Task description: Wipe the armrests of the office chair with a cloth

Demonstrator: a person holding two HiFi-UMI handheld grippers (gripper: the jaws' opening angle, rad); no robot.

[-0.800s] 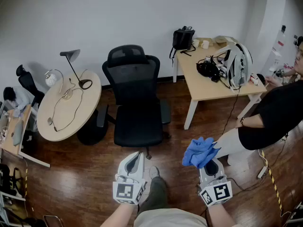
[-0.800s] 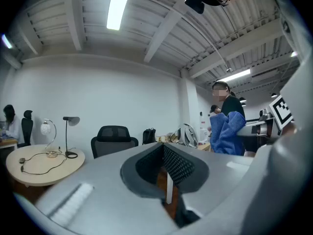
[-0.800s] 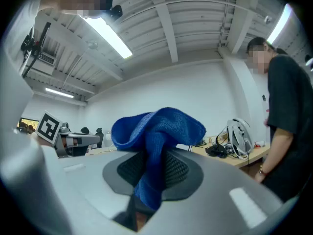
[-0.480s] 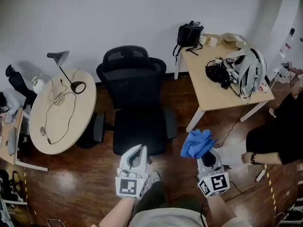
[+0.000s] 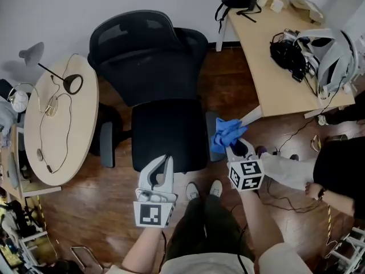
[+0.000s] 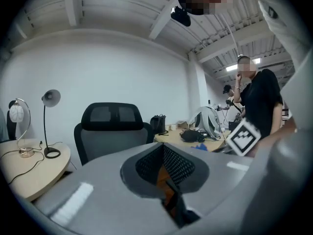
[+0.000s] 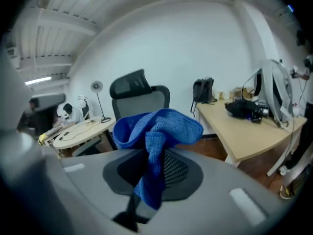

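Observation:
The black office chair faces me in the head view. Its left armrest is bare. My right gripper is shut on a bunched blue cloth, which hangs over the chair's right armrest at the seat's right side; whether it touches the armrest I cannot tell. In the right gripper view the blue cloth drapes from between the jaws of the right gripper. My left gripper hangs shut at the seat's front edge with nothing in it. In the left gripper view the left gripper points at the chair's backrest.
A round table with a desk lamp and cables stands left of the chair. A rectangular desk carrying bags and a backpack is at the right. A seated person is at the far right. My shoes are on the wood floor.
The view has closed in on the chair. My right gripper has carried the cloth forward to the right armrest. My left gripper has come up to the seat's front edge.

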